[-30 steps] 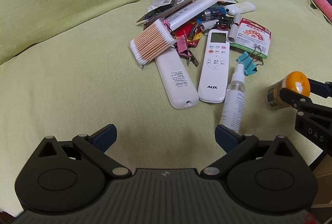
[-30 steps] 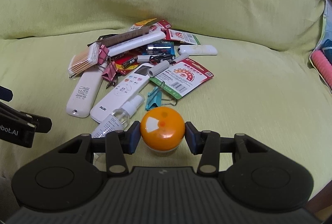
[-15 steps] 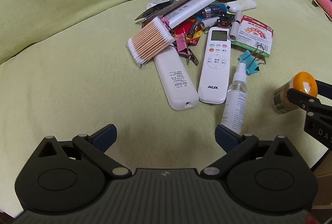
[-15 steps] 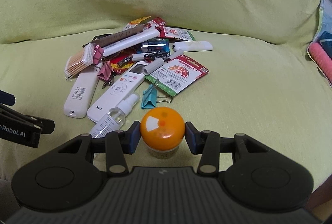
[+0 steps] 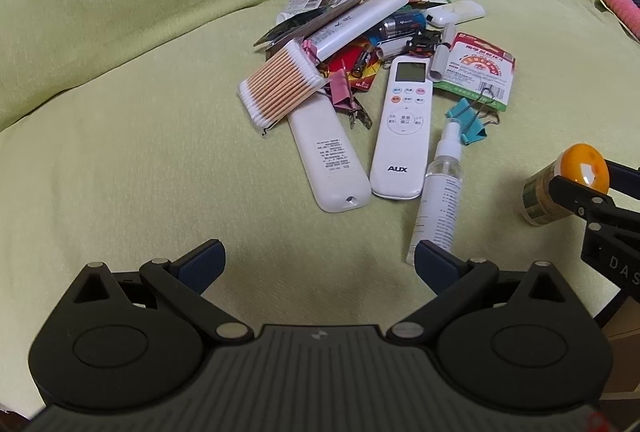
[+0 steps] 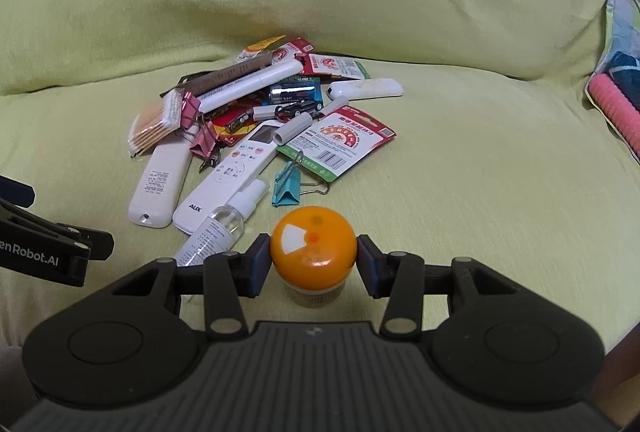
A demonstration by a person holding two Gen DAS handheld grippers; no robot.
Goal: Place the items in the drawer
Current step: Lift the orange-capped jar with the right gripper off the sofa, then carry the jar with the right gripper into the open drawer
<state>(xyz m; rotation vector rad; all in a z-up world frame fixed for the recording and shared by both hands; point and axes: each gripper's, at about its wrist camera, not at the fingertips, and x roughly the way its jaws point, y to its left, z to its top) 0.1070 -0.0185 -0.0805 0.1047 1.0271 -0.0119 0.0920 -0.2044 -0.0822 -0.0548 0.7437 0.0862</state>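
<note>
The jar (image 6: 313,264), orange-lidded, was gripped at its lid between the right tongs (image 6: 313,261) and held above the green cushion (image 6: 460,192), near the spray bottle (image 6: 224,224). The left tongs (image 5: 318,260) were spread wide and empty over bare cushion. Beyond lay a pile: two remotes (image 5: 404,132), cotton swabs (image 5: 280,88), clips (image 5: 470,120), batteries and packets.
</note>
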